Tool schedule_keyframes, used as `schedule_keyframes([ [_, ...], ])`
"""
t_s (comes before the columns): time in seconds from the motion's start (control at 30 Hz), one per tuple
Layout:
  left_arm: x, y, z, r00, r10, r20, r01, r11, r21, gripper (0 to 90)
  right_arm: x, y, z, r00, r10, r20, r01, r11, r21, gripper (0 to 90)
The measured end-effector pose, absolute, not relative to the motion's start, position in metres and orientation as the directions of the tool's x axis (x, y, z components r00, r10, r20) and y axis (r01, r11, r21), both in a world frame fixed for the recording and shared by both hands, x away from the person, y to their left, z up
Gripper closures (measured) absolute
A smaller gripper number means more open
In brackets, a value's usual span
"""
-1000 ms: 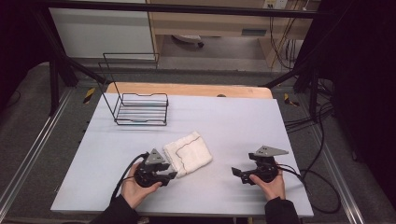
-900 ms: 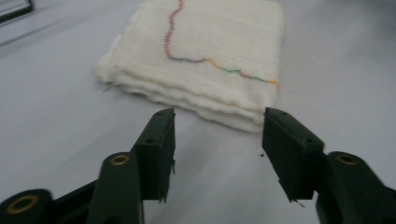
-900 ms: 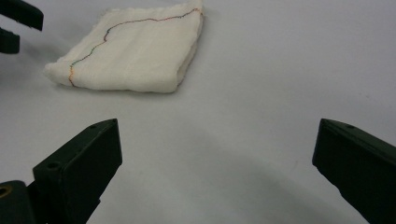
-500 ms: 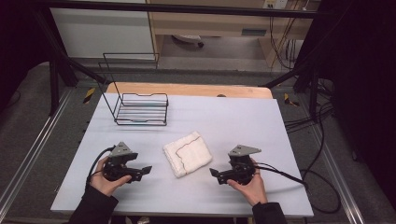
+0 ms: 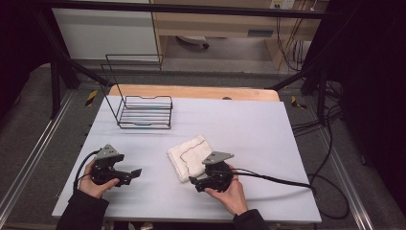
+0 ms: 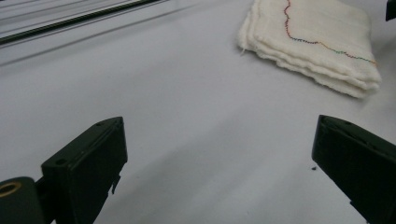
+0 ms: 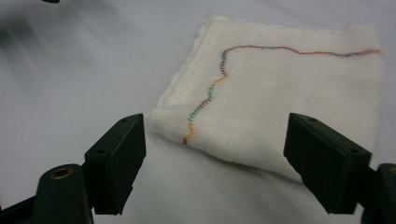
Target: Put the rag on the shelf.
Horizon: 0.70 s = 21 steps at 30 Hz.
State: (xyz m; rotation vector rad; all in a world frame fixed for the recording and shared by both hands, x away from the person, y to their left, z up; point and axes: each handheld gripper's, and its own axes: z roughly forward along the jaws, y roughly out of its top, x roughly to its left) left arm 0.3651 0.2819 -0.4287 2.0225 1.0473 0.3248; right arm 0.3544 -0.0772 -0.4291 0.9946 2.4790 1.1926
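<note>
Nearest us, along the front edge of the counter [image 5: 287, 124], we hold both tongs low over the surface. Our left tongs [image 5: 135, 173] sit toward the front left corner, jaws wide apart with bare counter between them; they have just been opening and they hold nothing. Our right tongs [image 5: 192, 181] sit near the middle of the front edge, aimed at the folded cloth [image 5: 191, 156]; their jaws have just been closing somewhat, yet they stand apart and press on nothing, with the near edge of the cloth just ahead of them.

The cloth lies flat near the middle of the counter, a little toward the front, folded in several layers, with a line of coloured stitching across its top.

To take it well, we judge the right tongs should slide level under the near corner, so the lower jaw goes beneath all the layers, then close firmly before lifting. Catching the top layer alone would probably unfold it.

Farther back, toward the rear left corner, stands a wire rack [image 5: 143, 111], well apart from the cloth.
</note>
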Motion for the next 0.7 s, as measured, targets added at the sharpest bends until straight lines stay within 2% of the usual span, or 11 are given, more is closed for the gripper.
schedule_keyframes([
  [0.07,0.365,0.283,-0.43,0.62,0.775,-0.125,0.564,-0.33,0.757,3.3,0.354,-0.065,-0.431,-0.761,0.643,0.089,0.47,0.451,0.759,32.3],
  [0.13,0.365,0.282,-0.43,0.62,0.775,-0.127,0.565,-0.328,0.757,3.3,0.353,-0.061,-0.431,-0.766,0.637,0.079,0.462,0.462,0.757,34.9],
  [0.3,0.365,0.282,-0.431,0.622,0.773,-0.126,0.566,-0.332,0.755,3.8,0.352,-0.046,-0.433,-0.77,0.632,0.088,0.464,0.461,0.756,53.6],
  [0.4,0.365,0.281,-0.431,0.624,0.771,-0.126,0.568,-0.337,0.751,4.3,0.354,-0.043,-0.439,-0.763,0.639,0.095,0.482,0.464,0.743,57.4],
  [0.7,0.365,0.28,-0.431,0.625,0.771,-0.124,0.567,-0.338,0.752,4.9,0.353,-0.032,-0.445,-0.771,0.635,0.056,0.456,0.488,0.744,58.3],
])
